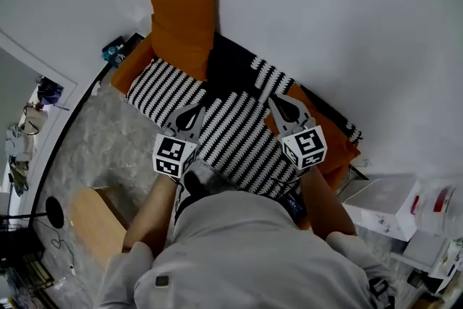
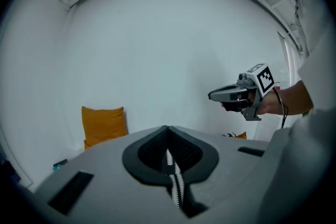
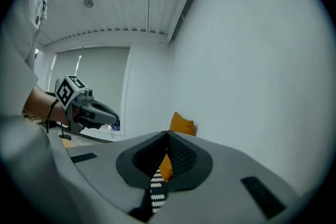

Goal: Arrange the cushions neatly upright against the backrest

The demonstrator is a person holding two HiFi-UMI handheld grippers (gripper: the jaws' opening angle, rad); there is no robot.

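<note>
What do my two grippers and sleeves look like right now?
Both the left gripper and right gripper are grey with dark, tapered jaws, each carrying a white cube printed with black square markers. A thin black cable runs by the right wrist. The sleeves are light grey.

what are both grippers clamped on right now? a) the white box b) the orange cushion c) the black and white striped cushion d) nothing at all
C: the left gripper and the right gripper each pinch striped fabric of the black and white striped cushion in shut jaws, while the orange cushion stands apart against the wall.
</note>
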